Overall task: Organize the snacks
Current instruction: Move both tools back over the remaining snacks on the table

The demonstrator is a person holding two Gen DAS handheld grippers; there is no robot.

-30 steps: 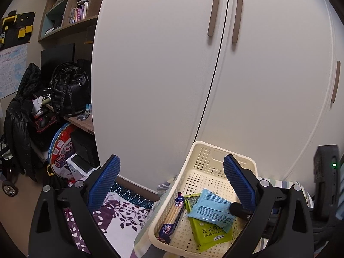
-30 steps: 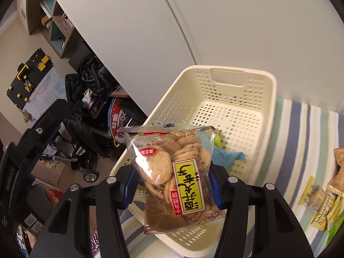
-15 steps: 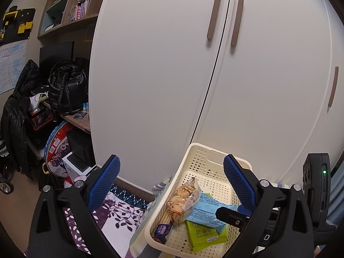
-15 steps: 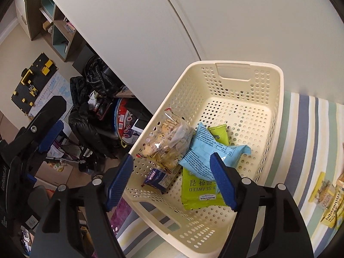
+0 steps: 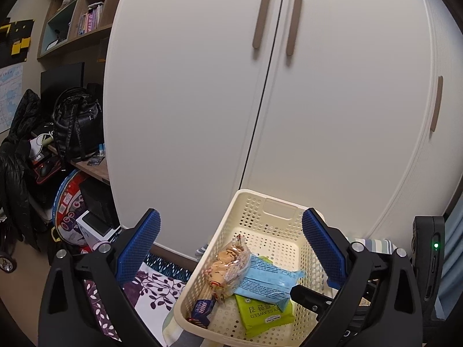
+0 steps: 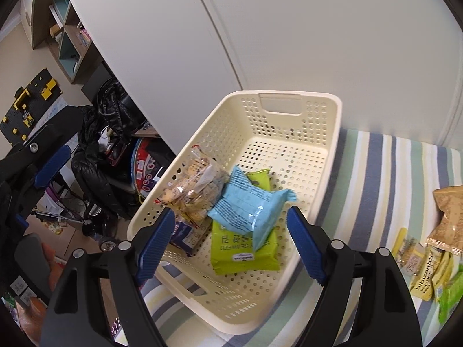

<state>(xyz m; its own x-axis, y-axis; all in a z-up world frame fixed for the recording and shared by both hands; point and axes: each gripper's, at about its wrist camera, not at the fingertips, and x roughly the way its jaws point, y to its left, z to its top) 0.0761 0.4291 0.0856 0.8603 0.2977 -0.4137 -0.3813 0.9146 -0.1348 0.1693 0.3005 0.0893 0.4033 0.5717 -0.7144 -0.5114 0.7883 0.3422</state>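
A cream perforated basket stands on a striped cloth. Inside lie a clear bag of crackers, a light blue packet, a green seaweed pack and a dark blue biscuit pack. My right gripper hangs open above the basket's near end, holding nothing. My left gripper is open too, to the basket's left and empty.
More snack packets and a tan bag lie on the cloth at the right. White wardrobe doors rise right behind the basket. To the left are a backpack, shelves and clutter. A floral cloth lies below the left gripper.
My right gripper let go of the cracker bag, which now lies in the basket's left side, and drew back and up, jaws wide. The left gripper shifted slightly.
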